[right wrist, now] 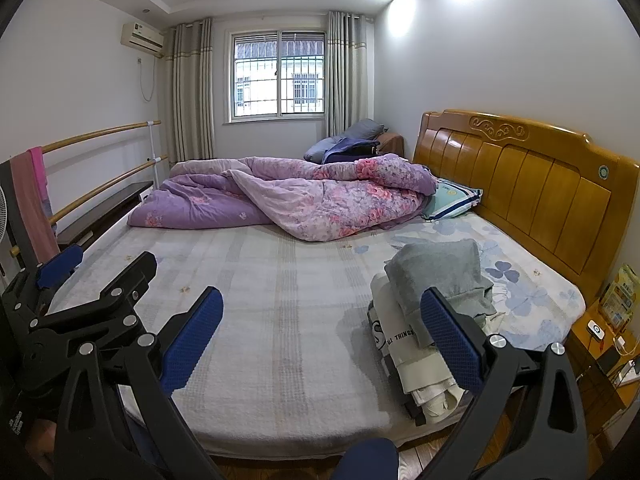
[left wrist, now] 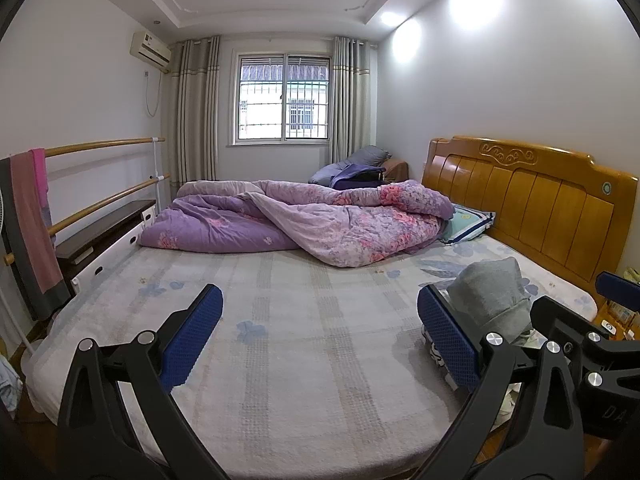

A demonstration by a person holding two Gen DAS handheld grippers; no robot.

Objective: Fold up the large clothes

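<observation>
A stack of folded clothes lies on the bed's right side: a grey garment [right wrist: 440,276] on top, white and cream garments [right wrist: 404,344] under it. The grey garment also shows in the left wrist view [left wrist: 490,298]. My left gripper [left wrist: 320,320] is open and empty, held above the near part of the bed [left wrist: 280,320]. My right gripper [right wrist: 320,324] is open and empty, its right finger [right wrist: 452,340] in front of the stack. The left gripper also appears at the left edge of the right wrist view [right wrist: 80,296].
A rumpled purple floral quilt [right wrist: 300,196] lies across the far half of the bed, with a pillow [right wrist: 452,198] by the wooden headboard [right wrist: 520,184]. A rail with hanging towels [right wrist: 32,196] stands left. A nightstand [right wrist: 600,344] stands right.
</observation>
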